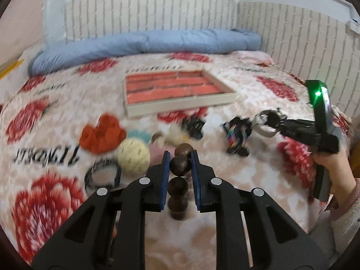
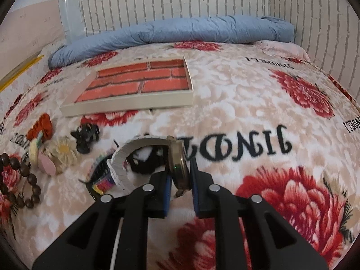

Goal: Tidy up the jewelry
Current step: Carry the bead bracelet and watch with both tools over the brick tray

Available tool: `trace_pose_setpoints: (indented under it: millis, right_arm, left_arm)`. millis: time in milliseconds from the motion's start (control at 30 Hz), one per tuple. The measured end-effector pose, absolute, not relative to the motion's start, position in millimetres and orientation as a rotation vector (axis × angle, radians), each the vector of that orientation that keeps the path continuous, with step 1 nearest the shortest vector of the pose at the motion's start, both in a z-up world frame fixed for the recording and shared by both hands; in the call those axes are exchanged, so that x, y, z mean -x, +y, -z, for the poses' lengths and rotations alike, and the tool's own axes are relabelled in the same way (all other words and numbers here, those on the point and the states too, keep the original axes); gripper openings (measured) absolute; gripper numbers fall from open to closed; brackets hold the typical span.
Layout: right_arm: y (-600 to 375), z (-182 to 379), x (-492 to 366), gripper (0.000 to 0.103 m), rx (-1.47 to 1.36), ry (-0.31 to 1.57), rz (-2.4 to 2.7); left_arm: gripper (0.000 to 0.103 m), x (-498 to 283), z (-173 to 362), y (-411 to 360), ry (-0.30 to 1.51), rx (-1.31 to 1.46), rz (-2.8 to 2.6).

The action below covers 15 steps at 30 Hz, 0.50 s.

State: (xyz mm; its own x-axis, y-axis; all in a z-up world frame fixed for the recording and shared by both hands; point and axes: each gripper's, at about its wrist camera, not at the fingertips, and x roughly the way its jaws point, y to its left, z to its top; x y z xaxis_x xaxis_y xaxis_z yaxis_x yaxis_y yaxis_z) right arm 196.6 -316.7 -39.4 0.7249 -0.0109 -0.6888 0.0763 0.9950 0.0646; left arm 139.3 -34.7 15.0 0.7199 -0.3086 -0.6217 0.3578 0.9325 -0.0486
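My left gripper (image 1: 180,157) is shut on a dark brown wooden bead bracelet (image 1: 178,186), which hangs between the blue pads above the flowered bedspread. The same bracelet (image 2: 21,171) shows at the left edge of the right wrist view. My right gripper (image 2: 181,168) is shut on the gold case of a watch (image 2: 180,159), whose white band (image 2: 121,157) curves away to the left. In the left wrist view that right gripper (image 1: 273,121) is held by a hand at the right, with the watch (image 1: 262,127) at its tip. A shallow white tray (image 1: 180,109) (image 2: 126,106) with a brick-pattern floor lies beyond both grippers.
Loose accessories lie in front of the tray: an orange scrunchie (image 1: 101,135), a cream ball (image 1: 133,159), a black ring (image 1: 102,175), a black claw clip (image 2: 86,137), a multicoloured clip (image 2: 103,181). A rolled blue quilt (image 1: 146,45) lies against the white brick wall.
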Motion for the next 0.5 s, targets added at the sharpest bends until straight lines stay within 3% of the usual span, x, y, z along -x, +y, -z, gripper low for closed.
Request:
trace_pose_setpoints:
  millis: [233, 500]
  right_arm:
    - [-312.0, 4.8, -236.2, 0.016, -0.09, 0.719, 0.024]
    - [-305.0, -14.3, -333.3, 0.016, -0.084, 0.717, 0.018]
  left_arm:
    - [0.017, -176.8, -58.0, -48.9, 0.616, -0.075, 0.407]
    - [0.017, -283.6, -76.9, -77.0, 0.623, -0.104, 0.389]
